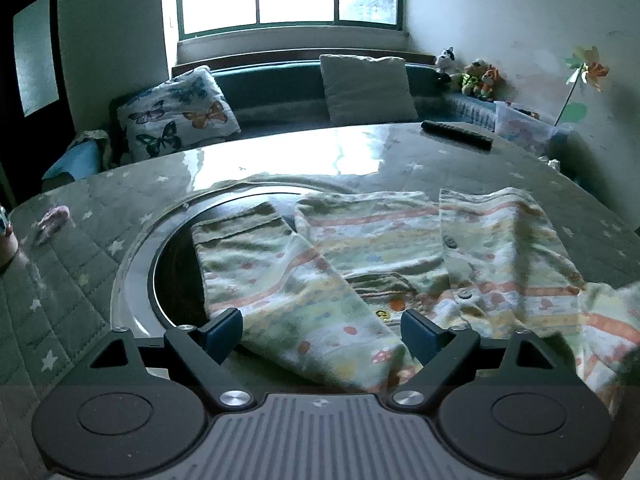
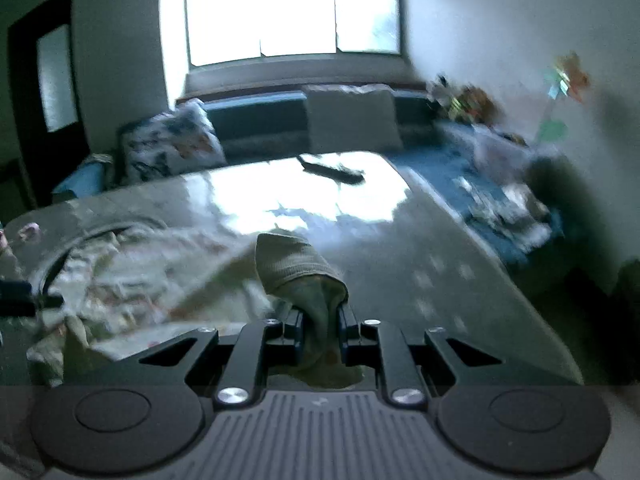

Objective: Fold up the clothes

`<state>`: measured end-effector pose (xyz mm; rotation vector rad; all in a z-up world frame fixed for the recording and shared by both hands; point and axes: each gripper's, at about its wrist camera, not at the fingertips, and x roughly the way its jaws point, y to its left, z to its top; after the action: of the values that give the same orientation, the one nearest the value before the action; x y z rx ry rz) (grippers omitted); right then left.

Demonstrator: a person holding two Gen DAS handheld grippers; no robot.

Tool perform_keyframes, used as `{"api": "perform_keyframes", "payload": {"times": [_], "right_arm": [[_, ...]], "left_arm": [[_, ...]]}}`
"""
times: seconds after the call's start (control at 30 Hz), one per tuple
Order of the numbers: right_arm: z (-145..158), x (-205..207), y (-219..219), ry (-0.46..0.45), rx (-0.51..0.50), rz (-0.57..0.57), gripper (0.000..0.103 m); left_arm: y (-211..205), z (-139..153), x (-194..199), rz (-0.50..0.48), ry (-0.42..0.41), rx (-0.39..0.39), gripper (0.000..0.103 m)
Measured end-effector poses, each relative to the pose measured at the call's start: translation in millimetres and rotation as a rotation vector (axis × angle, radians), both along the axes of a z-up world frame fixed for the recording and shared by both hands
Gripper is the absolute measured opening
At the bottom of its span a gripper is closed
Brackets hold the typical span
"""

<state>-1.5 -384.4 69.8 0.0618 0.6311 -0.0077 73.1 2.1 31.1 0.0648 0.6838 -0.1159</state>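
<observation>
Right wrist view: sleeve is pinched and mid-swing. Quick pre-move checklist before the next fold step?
1. Right tongs shut on the sleeve cuff: ok, fabric is bunched between the pads.
2. Left tongs free of cloth: ok, open wide over the patterned shirt, pads not pressing it.
3. Other sleeve already folded in: ok, it lies across the shirt body.
4. Shirt body flat: not ok, the right side is rumpled and lifted.
5. Landing spot for the held sleeve: cannot tell, the right wrist view is motion-blurred.
6. Clutter near the fold: ok, the remote sits apart at the table's far edge.
</observation>
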Motion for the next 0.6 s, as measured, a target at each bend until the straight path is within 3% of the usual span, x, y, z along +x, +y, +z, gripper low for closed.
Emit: {"api": "perform_keyframes", "payload": {"times": [0.13, 0.37, 0.6], "right_arm": [[-20, -17, -18, 0.066, -0.001, -0.085, 0.016], [-49, -6, -42, 0.143, -0.015, -0.163, 0.022], [-45, 23, -36, 0.122, -0.087, -0.183, 0.037]], "left_arm": [[-4, 3, 2, -0.016, -0.008, 0.011, 0.088], [-13, 11, 12, -0.049, -0.042, 0.027, 0.088], [-17, 12, 40, -0.090, -0.045, 0.040, 0.083]]}}
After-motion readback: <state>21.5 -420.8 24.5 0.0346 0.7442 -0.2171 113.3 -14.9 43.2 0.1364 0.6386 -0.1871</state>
